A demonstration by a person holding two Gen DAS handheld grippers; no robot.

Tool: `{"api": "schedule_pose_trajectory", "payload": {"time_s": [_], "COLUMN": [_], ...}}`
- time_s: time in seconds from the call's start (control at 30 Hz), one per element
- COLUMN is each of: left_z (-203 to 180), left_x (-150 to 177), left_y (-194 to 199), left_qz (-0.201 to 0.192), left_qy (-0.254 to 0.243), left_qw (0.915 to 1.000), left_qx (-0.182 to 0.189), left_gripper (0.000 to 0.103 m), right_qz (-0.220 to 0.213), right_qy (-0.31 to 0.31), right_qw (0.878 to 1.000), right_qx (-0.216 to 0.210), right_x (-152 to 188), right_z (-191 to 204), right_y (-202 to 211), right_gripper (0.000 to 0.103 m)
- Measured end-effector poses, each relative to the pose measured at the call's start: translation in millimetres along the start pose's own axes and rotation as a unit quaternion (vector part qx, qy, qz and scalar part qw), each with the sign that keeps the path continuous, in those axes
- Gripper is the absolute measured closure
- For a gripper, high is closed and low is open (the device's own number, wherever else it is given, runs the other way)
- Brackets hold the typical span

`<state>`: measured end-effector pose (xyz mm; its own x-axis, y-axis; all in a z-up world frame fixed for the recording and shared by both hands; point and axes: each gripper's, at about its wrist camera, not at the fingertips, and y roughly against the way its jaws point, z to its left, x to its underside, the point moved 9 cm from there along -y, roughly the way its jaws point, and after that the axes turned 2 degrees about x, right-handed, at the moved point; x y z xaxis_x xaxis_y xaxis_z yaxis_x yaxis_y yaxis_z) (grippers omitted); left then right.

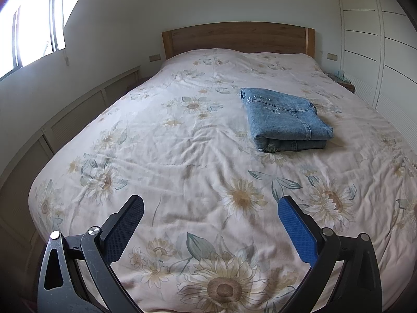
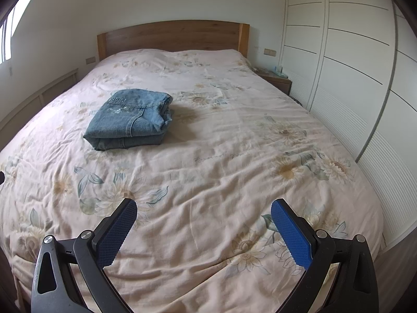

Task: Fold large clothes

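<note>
- Already folded, it seems: the denim garment (image 1: 286, 120) lies as a compact stacked block on the bed (image 1: 182, 156), about mid-bed, well ahead of both pairs of tongs and touching neither.
- From the left tongs (image 1: 211, 224) the block lies forward and to the right; from the right tongs (image 2: 203, 224) it lies forward and to the left (image 2: 130, 120). So it sits roughly between the two hands, and neither looks clearly nearer, though the fisheye bend makes that hard to judge.
- Its long axis runs roughly toward the headboard (image 1: 237, 36), with the thick folded edge facing the tongs and the looser layered edges on its right side.
- Both tongs are spread wide with nothing between their blue pads; they hover over the near end of the bed.
- Nothing stands between tongs and garment: only the rumpled sunflower bedspread (image 2: 221, 156).
- Around it: a window (image 1: 28, 26) on the left wall, white wardrobe doors (image 2: 338, 65) on the right, and a small nightstand (image 2: 277, 79) beside the headboard.
- In my judgement the fold is done or nearly so; any further move would be a reach straight forward over open bedspread.
</note>
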<state>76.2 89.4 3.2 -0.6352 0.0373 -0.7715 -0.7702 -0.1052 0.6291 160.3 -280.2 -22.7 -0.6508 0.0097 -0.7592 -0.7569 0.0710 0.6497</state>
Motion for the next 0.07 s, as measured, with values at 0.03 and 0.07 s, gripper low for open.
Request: {"api": "schedule_pose_trajectory", "payload": {"time_s": [0.03,0.07], "left_z": [1.0,1.4], "left_x": [0.6,1.7], "left_y": [0.1,-0.1], "left_qz": [0.0,0.001], "left_qy": [0.001,0.003], "left_qw": [1.0,1.0], "left_qx": [0.0,0.0], "left_gripper": [0.001,0.001], "right_qz": [0.0,0.0], "right_qy": [0.002,0.003], "right_qw": [1.0,1.0], "right_qx": [-0.001,-0.001], "right_x": [-0.2,0.3], "right_z": [-0.3,0.1], "right_y": [-0.5,-0.3], "right_gripper": [0.0,0.0]}}
